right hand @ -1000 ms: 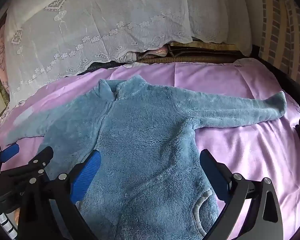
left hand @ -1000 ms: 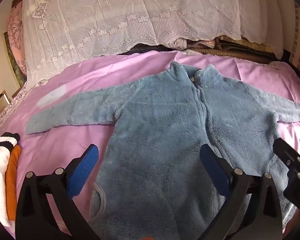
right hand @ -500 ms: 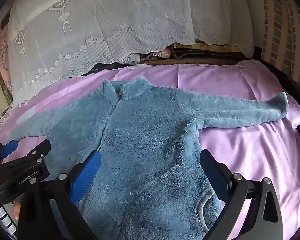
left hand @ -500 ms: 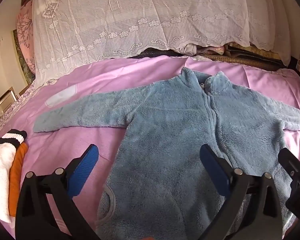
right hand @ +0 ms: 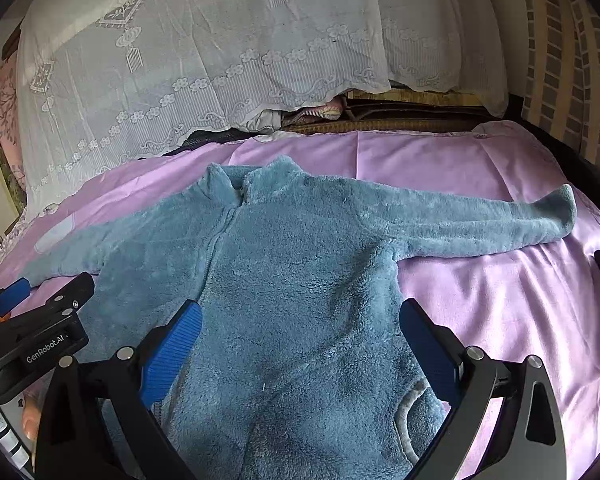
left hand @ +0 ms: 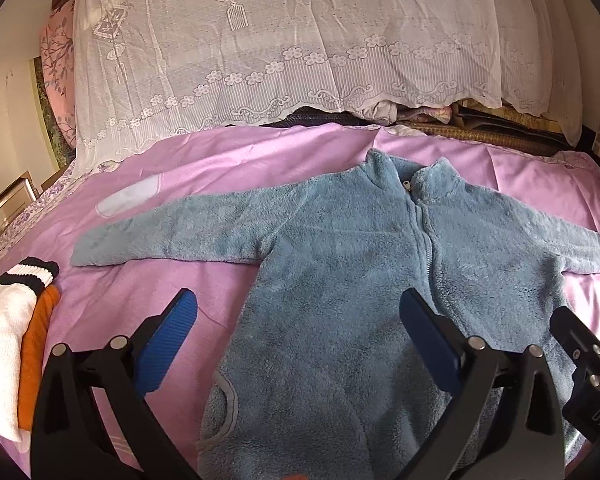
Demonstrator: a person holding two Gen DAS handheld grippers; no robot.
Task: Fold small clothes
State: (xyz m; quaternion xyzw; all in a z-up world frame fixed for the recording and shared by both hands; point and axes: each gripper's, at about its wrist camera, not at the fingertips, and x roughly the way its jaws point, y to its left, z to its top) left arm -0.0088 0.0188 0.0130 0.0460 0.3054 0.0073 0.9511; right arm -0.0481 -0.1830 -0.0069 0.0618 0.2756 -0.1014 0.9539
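A small blue fleece jacket (left hand: 352,280) (right hand: 292,288) lies flat, front up and zipped, on a pink bedsheet (left hand: 228,160) (right hand: 500,300), both sleeves spread out sideways. My left gripper (left hand: 296,328) hovers open above the jacket's lower left body, nothing between its blue pads. My right gripper (right hand: 298,332) hangs open over the lower right body, also holding nothing. The jacket's left sleeve cuff (left hand: 88,250) points left; the right sleeve cuff (right hand: 560,212) reaches toward the bed's right edge. Each gripper shows at the edge of the other's view.
A white lace cover (left hand: 300,48) (right hand: 220,52) drapes over piled bedding at the head of the bed. A folded white and orange garment (left hand: 16,344) lies at the left edge. A brick-patterned wall (right hand: 572,60) stands on the right.
Both grippers have drawn back and lifted slightly, so the jacket sits lower and smaller in view; the left view has shifted left. Both stay open; the jacket has not moved.
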